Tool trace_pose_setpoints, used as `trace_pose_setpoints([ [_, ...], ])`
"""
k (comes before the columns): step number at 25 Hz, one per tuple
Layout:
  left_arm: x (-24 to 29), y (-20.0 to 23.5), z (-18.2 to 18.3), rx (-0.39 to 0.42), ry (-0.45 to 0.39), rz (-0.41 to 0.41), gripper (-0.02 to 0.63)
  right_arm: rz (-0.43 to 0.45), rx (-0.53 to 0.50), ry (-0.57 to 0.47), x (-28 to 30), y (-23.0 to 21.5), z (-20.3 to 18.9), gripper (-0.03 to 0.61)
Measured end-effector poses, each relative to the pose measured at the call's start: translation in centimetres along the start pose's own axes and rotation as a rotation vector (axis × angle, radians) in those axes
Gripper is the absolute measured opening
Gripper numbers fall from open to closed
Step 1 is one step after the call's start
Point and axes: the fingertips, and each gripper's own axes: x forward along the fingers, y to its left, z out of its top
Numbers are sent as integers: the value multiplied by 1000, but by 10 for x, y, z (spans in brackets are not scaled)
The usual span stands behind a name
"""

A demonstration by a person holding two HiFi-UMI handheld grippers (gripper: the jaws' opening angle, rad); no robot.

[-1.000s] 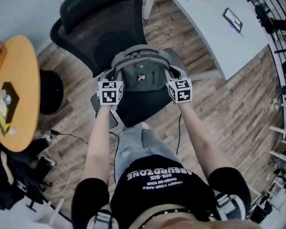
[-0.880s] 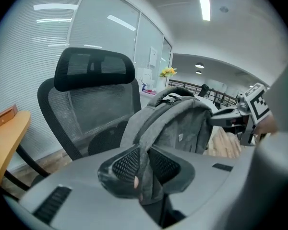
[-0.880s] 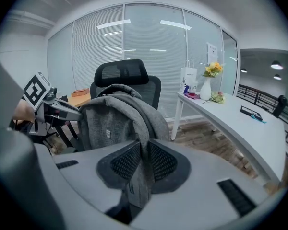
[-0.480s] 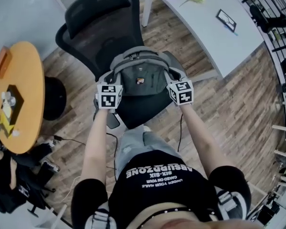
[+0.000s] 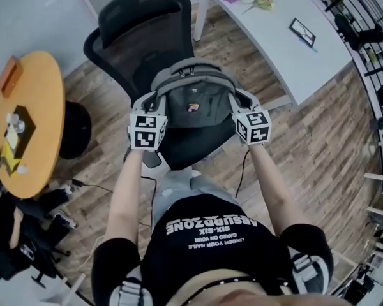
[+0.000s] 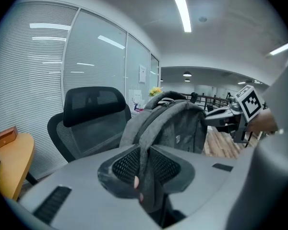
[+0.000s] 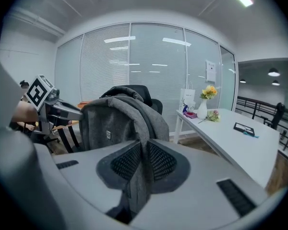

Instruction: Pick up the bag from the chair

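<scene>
A grey backpack [image 5: 195, 97] hangs just above the seat of a black mesh office chair [image 5: 137, 37]. My left gripper [image 5: 148, 107] is shut on the bag's left shoulder strap [image 6: 145, 152], which runs between its dark pads [image 6: 127, 163]. On the other side, my right gripper [image 5: 242, 106] is shut on the right shoulder strap [image 7: 141, 164], pinched between its pads [image 7: 162, 161]. In the left gripper view the bag [image 6: 180, 126] stands in front of the chair back [image 6: 89, 123]. The right gripper view shows the bag [image 7: 113, 121] with its small logo patch.
A round orange table [image 5: 22, 129] with small items stands at the left. A long white desk [image 5: 287, 37] with a vase of flowers [image 7: 205, 102] and a tablet lies at the right. Dark bags and cables sit on the wooden floor at lower left.
Both grippers have kept their hold on the straps. The bag has risen a little and shifted slightly right relative to the chair seat.
</scene>
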Motion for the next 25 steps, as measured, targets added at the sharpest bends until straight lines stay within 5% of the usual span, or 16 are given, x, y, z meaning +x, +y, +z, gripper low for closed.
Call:
trace_pose_setpoints([
  [9,-30,-8,13,-4,-54,-11,75,-12,-33,-22,-31,11,17,60],
  [16,-51,-18,33,29,-92,-1,75,-29,60,-44,-56,14,27,60],
  [25,-86,-24,48,16,-143,16,75,-2,57,-87,-78,25,42,58],
])
